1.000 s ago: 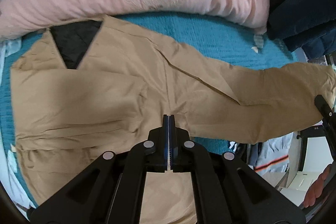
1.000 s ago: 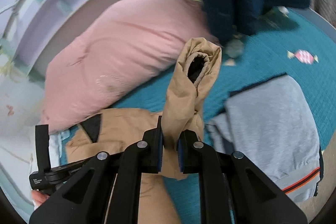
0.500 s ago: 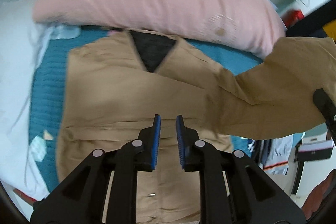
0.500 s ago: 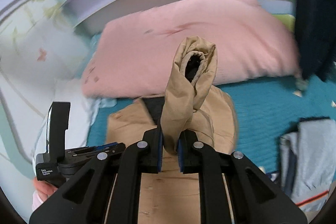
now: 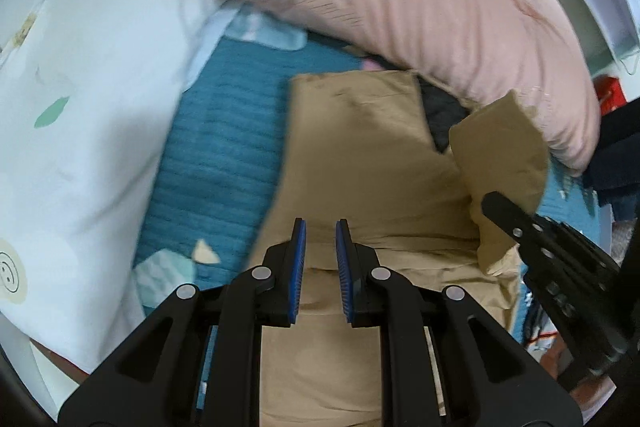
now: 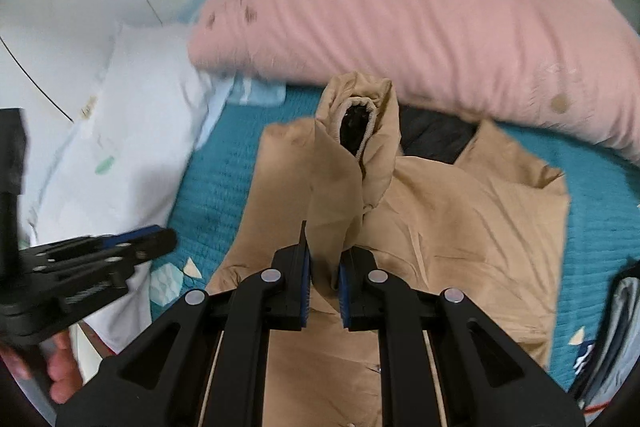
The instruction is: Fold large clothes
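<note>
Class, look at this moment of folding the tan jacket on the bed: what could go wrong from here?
1. The right gripper pinches only a narrow bunch of the sleeve, so it might slip out.
2. The left gripper is open and holds nothing, so the tan jacket may drag or bunch on the teal bedspread.

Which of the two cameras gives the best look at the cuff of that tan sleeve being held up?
The right wrist view: the sleeve cuff faces it, dark opening visible. The left wrist view shows only the sleeve's outside, off to its right.
</note>
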Demonstrator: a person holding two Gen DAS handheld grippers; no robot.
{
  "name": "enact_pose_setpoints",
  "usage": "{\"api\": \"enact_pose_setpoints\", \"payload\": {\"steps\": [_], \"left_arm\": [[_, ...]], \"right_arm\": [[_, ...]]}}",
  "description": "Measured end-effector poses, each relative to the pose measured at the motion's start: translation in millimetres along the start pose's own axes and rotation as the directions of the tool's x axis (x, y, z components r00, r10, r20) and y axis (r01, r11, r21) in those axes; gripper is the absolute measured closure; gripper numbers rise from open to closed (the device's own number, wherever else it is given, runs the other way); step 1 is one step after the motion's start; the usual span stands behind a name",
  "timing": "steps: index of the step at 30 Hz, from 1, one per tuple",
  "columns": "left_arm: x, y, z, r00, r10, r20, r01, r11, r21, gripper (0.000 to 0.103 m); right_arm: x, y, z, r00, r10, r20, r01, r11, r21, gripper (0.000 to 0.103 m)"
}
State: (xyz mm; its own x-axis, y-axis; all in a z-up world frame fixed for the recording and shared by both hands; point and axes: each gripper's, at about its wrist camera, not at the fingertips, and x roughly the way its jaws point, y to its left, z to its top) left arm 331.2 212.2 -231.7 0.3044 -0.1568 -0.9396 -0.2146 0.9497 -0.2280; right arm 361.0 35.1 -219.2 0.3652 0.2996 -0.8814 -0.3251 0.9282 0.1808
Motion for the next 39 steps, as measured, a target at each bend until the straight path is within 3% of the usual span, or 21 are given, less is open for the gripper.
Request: {"api": "enact_pose_setpoints", "payload": {"steps": [6,8,10,13,18,23,28,34,35,39], "left_arm": [[23.1,36.2,-3.3,0.999,0.010,-0.042,-0.012,0.999,-0.049,0.087],[30.6,42.7,-5.4,0.998,0.015,-0.059,-0.018,0.998,-0.060,0.087],[34.8,44.5,-6.1,0.998,0.019,-0.067,-0.024,0.998,-0.061,0.087],[36.6,41.2,-7.0,0.997,0.018,-0.069,-0.022,0.998,-0.066,0.087],[33.4,16.2,-7.3,0.998,-0.002,-0.063,-0.001,0.999,-0.036,0.087],[39.8,-34.2,-4.6,0.996,-0.059,-0.070,0.061,0.998,0.025,0.087],[60.9,-86.5,-1.3,0.988,-0.117,-0.105,0.127,0.988,0.091,0.087],[106.5,-136.5,-8.0,0.966,-0.164,-0.199,0.192,0.972,0.134,0.089],[118.2,-140.0,-10.4,0.959,-0.173,-0.224,0.204,0.971,0.124,0.094],[167.7,-133.9,-18.1,0.945,-0.117,-0.305,0.146,0.986,0.076,0.101]], "right_arm": [[60.3,8.8,-3.7,0.994,-0.021,-0.107,0.022,1.000,0.009,0.086],[69.4,10.1,-5.0,0.991,0.003,-0.131,0.000,1.000,0.017,0.073],[71.7,11.8,-6.7,0.990,0.026,-0.140,-0.022,0.999,0.027,0.048],[57.1,11.2,-7.0,0.996,0.037,-0.081,-0.034,0.999,0.033,0.042],[27.4,-7.6,-3.6,0.999,0.034,-0.029,-0.032,0.998,0.060,0.042],[3.4,-43.0,-3.2,0.999,0.045,0.010,-0.046,0.992,0.120,0.043],[-1.2,-84.0,-11.8,0.997,0.082,-0.009,-0.080,0.983,0.164,0.077],[24.8,-110.8,-32.3,0.989,0.117,-0.093,-0.097,0.976,0.196,0.091],[33.3,-115.5,-36.8,0.984,0.144,-0.109,-0.119,0.969,0.215,0.092],[72.2,-132.3,-53.5,0.966,0.190,-0.177,-0.135,0.950,0.281,0.093]]}}
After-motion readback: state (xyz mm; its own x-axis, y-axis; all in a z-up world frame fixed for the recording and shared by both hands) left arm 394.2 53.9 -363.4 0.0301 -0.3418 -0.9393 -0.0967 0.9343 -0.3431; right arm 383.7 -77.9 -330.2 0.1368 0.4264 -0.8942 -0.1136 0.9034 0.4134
